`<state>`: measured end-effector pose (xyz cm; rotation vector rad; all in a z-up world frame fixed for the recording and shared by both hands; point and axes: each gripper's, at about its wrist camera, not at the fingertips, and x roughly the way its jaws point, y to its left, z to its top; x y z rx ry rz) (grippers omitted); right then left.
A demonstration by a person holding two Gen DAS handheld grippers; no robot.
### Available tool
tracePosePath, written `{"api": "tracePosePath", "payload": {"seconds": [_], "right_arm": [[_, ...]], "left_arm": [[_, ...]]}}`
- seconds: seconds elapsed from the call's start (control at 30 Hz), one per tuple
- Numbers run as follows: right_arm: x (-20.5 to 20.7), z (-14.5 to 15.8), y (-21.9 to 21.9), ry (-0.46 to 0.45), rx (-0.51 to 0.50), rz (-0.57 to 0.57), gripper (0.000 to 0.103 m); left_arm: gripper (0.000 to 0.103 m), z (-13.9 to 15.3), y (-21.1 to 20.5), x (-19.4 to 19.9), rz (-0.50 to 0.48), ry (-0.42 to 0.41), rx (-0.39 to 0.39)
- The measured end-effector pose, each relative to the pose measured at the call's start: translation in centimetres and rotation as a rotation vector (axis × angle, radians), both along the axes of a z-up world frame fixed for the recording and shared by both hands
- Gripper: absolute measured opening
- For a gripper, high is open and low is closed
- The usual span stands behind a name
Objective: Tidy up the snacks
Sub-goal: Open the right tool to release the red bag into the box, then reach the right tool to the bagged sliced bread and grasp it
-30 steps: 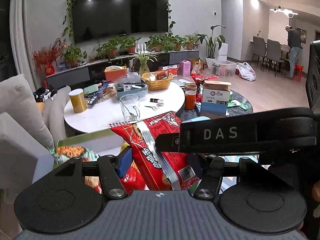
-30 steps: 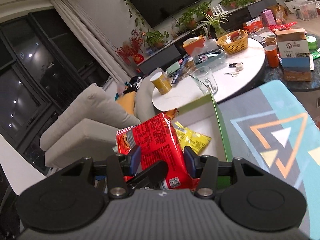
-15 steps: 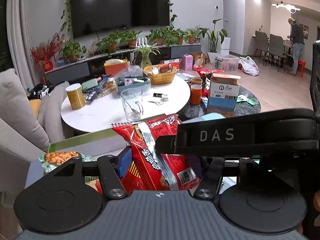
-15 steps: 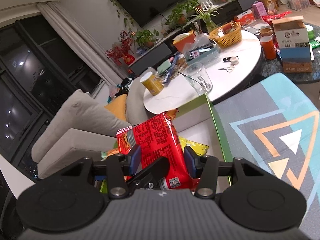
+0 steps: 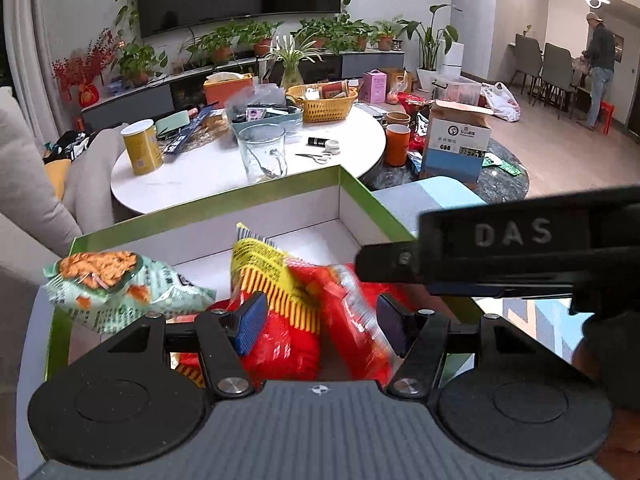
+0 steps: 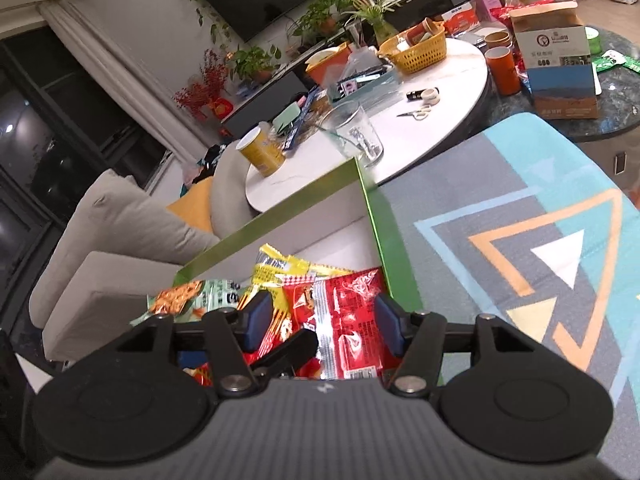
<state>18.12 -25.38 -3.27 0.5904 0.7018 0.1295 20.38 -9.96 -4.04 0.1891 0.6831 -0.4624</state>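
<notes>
A green-rimmed white box [image 5: 208, 208] [image 6: 376, 216] holds several snack bags. A red bag [image 5: 352, 320] [image 6: 352, 320] lies flat in it beside a yellow bag [image 5: 260, 264] [image 6: 280, 268] and a pale green bag [image 5: 116, 284] [image 6: 188, 296]. My left gripper [image 5: 318, 324] is open above the red bag, its pads apart and off it. My right gripper [image 6: 320, 324] is open over the same bag. The right gripper's body [image 5: 520, 248] crosses the left wrist view.
A white round table [image 5: 208, 168] behind the box carries a glass mug [image 5: 264, 152], a yellow can [image 5: 140, 148], a yellow basket [image 5: 324, 104] and clutter. A patterned mat [image 6: 520, 264] lies right of the box. A grey sofa [image 6: 108, 240] stands at the left.
Both grippers were shut on the upright red bag. They have opened, and the bag has dropped flat into the box. Both grippers have tilted down toward the box.
</notes>
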Motion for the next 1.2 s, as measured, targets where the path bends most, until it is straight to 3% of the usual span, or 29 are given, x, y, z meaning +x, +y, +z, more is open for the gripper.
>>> {"api": "tracePosePath", "payload": {"seconds": [0.37,0.5,0.83,1.2], "right_arm": [[-2.7,2.0,1.3,-0.035,-0.053,0.061,0.037],[-4.0,2.5,1.9,-0.031,-0.079,0.087,0.037],[-7.4,1.0,3.1,0.034,-0.147,0.152,0.039],[-11.1,-0.4,3.4,0.085,-0.149,0.170,0.043]], "left_arm": [[0.058,2.1,1.4,-3.3,0.019,-0.056,0.034],[0.061,2.1,2.3,-4.7,0.049,-0.037,0.041],[0.061,2.0,6.1,-9.3,0.123,0.003,0.013],[0.061,1.3,7.0,-13.9,0.099,0.039,0.016]]}}
